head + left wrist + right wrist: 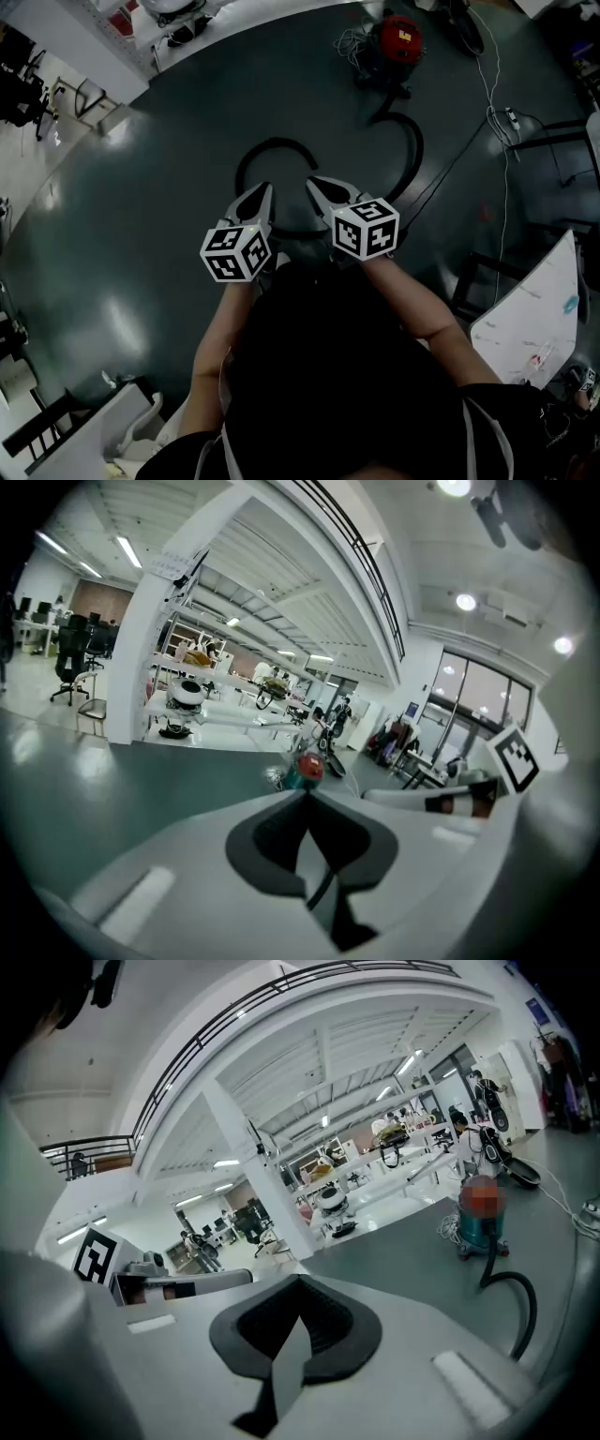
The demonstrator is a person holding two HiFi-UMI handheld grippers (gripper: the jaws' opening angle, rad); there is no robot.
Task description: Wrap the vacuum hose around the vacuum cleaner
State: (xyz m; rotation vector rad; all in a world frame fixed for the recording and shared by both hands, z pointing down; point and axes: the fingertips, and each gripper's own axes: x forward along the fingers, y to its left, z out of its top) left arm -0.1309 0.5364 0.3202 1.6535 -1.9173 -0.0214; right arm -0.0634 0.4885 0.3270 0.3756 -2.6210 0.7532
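A dark green floor (122,244) spreads across an open workshop hall, with a thin white cable (506,187) trailing over its right side. A white board (530,319) lies at the floor's right edge. Black office chairs (70,663) stand to the left of a white column (141,658). White benches (234,719) stand to the column's right, under lit ceiling lights (464,602).

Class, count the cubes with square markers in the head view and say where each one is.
2. One cube rides on the left gripper, left of centre; the other cube on the right gripper. None seems hidden.
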